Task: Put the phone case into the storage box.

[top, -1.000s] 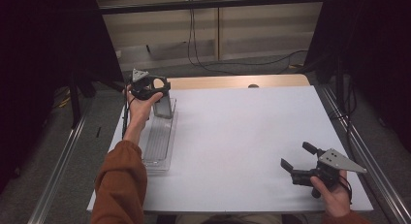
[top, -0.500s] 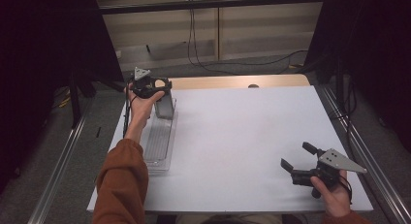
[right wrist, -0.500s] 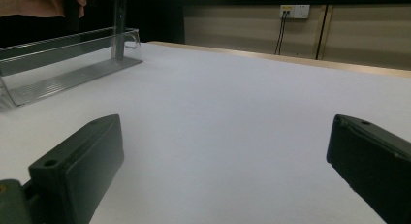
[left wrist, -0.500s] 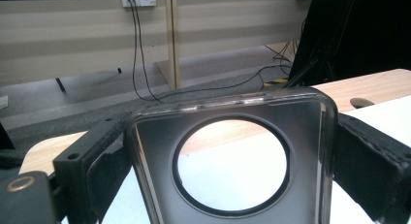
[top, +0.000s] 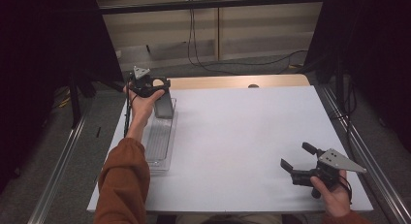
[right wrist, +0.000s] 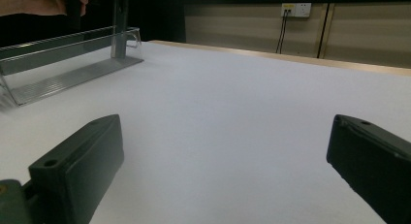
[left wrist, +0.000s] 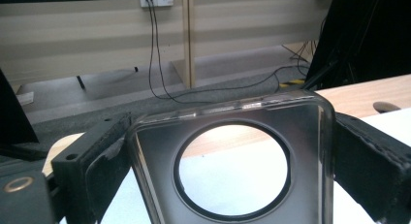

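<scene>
The left gripper (top: 154, 86) was clamped on the clear panel (left wrist: 232, 161), upright at the tray's (top: 157, 146) far end. The right gripper (top: 300, 162) rested well apart, jaws spread, holding nothing.

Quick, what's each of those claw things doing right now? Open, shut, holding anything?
Left gripper: shut on the clear phone case, held over the clear tray.
Right gripper: open, holding nothing.

Beige panelled wall (top: 261, 25), grey floor (top: 63, 151), dark curtains (top: 43, 44).
</scene>
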Tool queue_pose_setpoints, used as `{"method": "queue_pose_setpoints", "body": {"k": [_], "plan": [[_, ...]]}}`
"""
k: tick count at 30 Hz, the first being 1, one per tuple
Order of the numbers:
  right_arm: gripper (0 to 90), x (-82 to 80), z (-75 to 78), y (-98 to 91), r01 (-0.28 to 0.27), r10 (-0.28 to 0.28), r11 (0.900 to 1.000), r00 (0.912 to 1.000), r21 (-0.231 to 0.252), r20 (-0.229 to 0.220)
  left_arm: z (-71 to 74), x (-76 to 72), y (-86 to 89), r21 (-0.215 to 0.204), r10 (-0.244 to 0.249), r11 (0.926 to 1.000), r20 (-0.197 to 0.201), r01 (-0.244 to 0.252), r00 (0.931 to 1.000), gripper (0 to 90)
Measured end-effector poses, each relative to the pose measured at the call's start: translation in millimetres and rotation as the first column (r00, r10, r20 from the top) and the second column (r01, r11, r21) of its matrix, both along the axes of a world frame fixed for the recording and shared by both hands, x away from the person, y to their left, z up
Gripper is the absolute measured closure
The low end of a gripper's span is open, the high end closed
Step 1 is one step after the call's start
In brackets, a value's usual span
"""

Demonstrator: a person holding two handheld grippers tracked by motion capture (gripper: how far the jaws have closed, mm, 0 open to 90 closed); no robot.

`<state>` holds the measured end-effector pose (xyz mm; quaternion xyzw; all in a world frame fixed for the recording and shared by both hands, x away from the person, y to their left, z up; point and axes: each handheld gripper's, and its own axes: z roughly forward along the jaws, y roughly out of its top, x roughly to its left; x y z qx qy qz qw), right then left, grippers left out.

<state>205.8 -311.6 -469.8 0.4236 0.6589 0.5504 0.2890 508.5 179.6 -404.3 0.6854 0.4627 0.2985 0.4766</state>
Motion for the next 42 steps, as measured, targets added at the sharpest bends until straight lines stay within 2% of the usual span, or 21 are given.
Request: {"method": "queue_pose_setpoints", "body": {"k": [3, 4, 10, 11, 17, 22, 25, 26, 27, 31, 42], "plan": [[0.0, -0.1, 0.1, 0.2, 0.001, -0.001, 1.0, 1.0, 0.003, -0.002, -1.1, 1.8, -1.6, -0.005, 0.008, 1.0, -0.005, -0.008, 1.0, 6.9], [0.0, -0.2, 0.0, 0.1, -0.001, 0.001, 1.0, 1.0, 0.003, -0.001, -0.6, 1.8, -1.6, 0.013, 0.008, 0.9999, -0.009, -0.007, 0.9999, 6.9], [0.0, -0.2, 0.1, 0.4, -0.004, 0.004, 1.0, 1.0, 0.004, -0.002, -2.6, 5.3, -6.1, 0.022, 0.009, 0.9997, -0.01, -0.009, 0.9999, 6.7], [0.0, -0.2, 0.1, 0.4, -0.005, 0.005, 1.0, 1.0, 0.004, -0.002, -3.6, 6.1, -7.5, 0.013, -0.001, 0.9999, -0.009, 0.001, 1.0, 6.8], [0.0, -0.4, 0.0, 0.6, -0.008, 0.008, 1.0, 1.0, 0.006, -0.005, -7.5, 7.6, -13.5, 0.053, -0.009, 0.9986, -0.011, 0.009, 0.9999, 8.3], [0.0, -0.5, -0.1, 0.6, -0.008, 0.008, 0.9999, 0.9999, 0.007, -0.006, -8.4, 8.5, -15.8, 0.051, -0.013, 0.9986, -0.003, 0.013, 0.9999, 8.7], [0.0, -0.5, 0.0, 0.7, -0.011, 0.011, 0.9999, 0.9999, 0.005, -0.005, -9.0, 9.0, -16.8, 0.097, -0.035, 0.9947, 0.002, 0.035, 0.9994, 9.2], [0.0, -0.4, -0.1, 0.7, -0.011, 0.011, 0.9999, 0.9999, 0.005, -0.004, -9.5, 9.2, -16.7, 0.089, -0.043, 0.9952, 0.005, 0.042, 0.9991, 9.2], [0.0, -0.4, -0.1, 0.6, -0.011, 0.011, 0.9999, 0.9999, 0.004, -0.004, -9.6, 9.8, -15.5, 0.098, -0.052, 0.9938, 0.001, 0.051, 0.9987, 9.2], [0.0, -0.1, -0.3, 0.4, -0.013, 0.013, 0.9999, 0.9999, 0.003, -0.004, -9.9, 9.9, -14.4, 0.075, -0.052, 0.9959, 0.004, 0.052, 0.9986, 9.0], [0.0, -0.3, -0.2, 0.0, -0.014, 0.014, 0.9999, 0.9999, 0.004, -0.009, -8.5, 9.7, -8.8, 0.008, -0.031, 0.9995, -0.02, 0.031, 0.9993, 4.3]]}}
